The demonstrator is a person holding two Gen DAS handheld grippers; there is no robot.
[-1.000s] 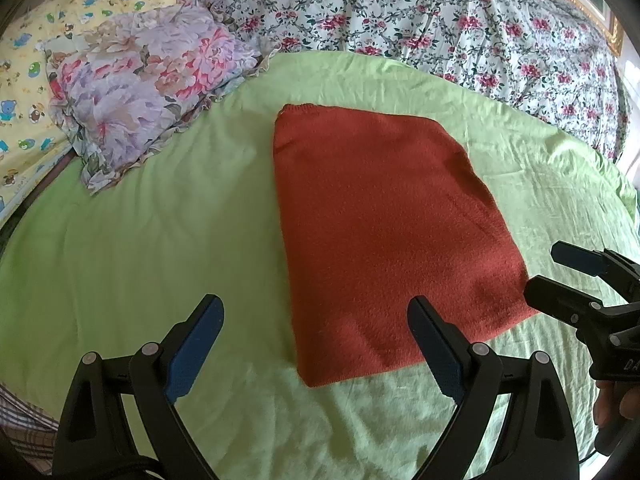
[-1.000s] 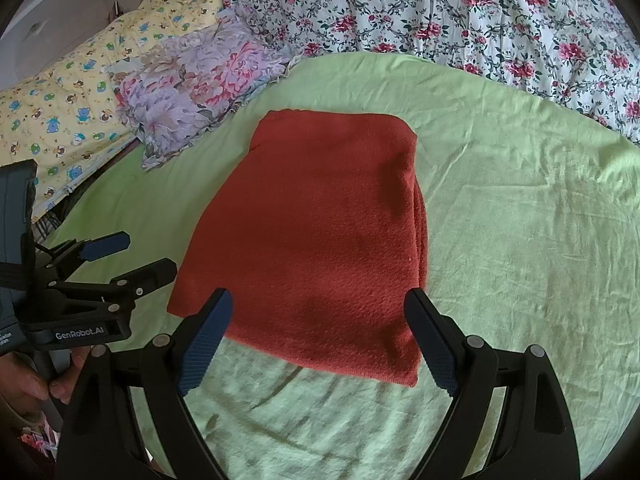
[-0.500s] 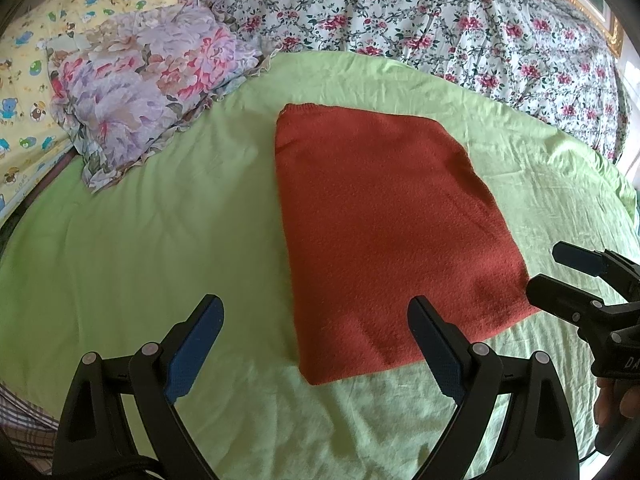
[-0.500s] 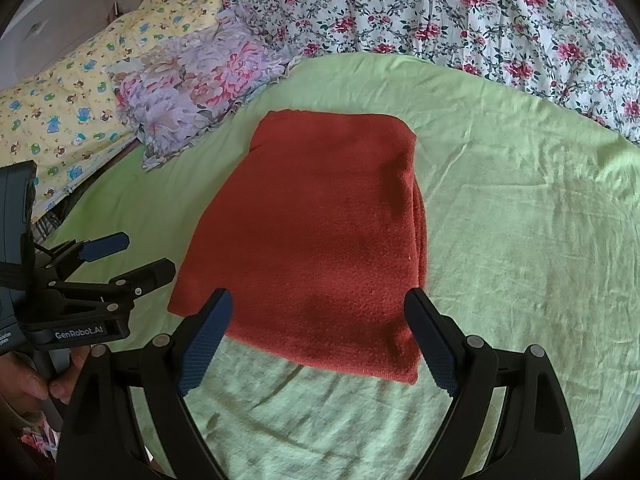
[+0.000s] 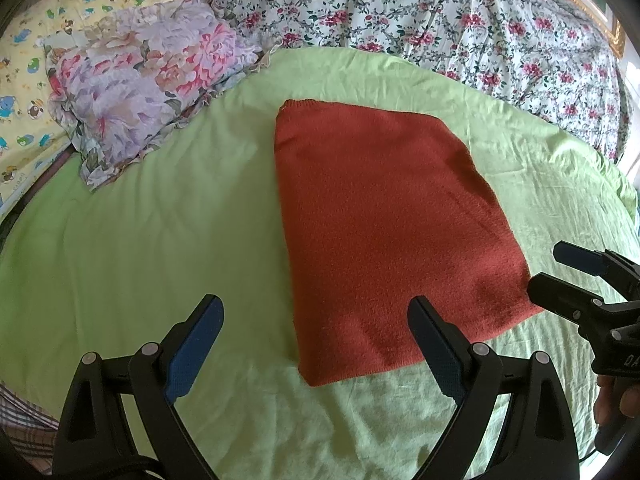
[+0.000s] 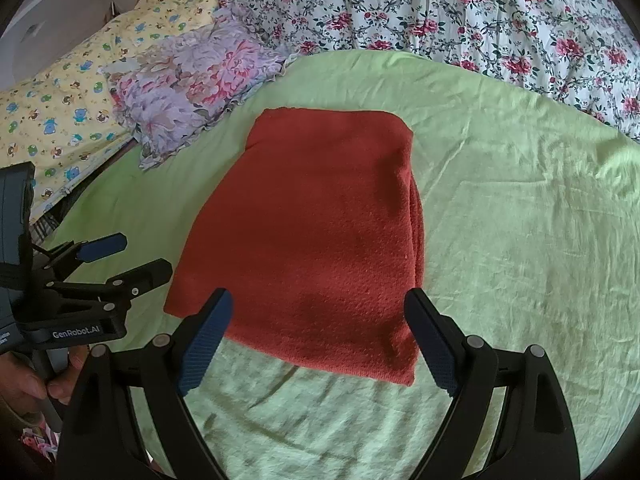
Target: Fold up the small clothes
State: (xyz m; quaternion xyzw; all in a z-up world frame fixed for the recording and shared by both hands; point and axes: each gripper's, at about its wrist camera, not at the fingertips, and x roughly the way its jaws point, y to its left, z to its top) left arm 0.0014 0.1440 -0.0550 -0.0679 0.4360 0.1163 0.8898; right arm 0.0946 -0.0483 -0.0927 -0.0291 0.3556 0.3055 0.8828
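In the left wrist view the left gripper point(image 5: 314, 344) is spread wide and holds nothing, hovering over the green sheet point(image 5: 152, 240) just short of the near left corner of the red knit garment point(image 5: 384, 232), which lies flat as a folded oblong in the middle of the sheet; the right gripper point(image 5: 554, 272) shows at the right edge, close to the garment's near right corner, its fingers parted and empty too. Judging by the tidy shape, the next fold would bring the near edge up to the far one, and to do that well each tool should pinch all the layers at its own corner, low against the sheet, so that no layer slips out. In the right wrist view the right gripper point(image 6: 318, 340) stands wide apart above the near edge of the garment point(image 6: 320, 232), whose stacked layers show along the right side as soft, thick ridges; the knit looks coarse and pebbly, limp and likely to sag when lifted, while the sheet point(image 6: 520, 240) is thin and creased. A frilled floral pillow point(image 6: 192, 80) and a flowered cover point(image 6: 480, 8) lie beyond, well apart from the work
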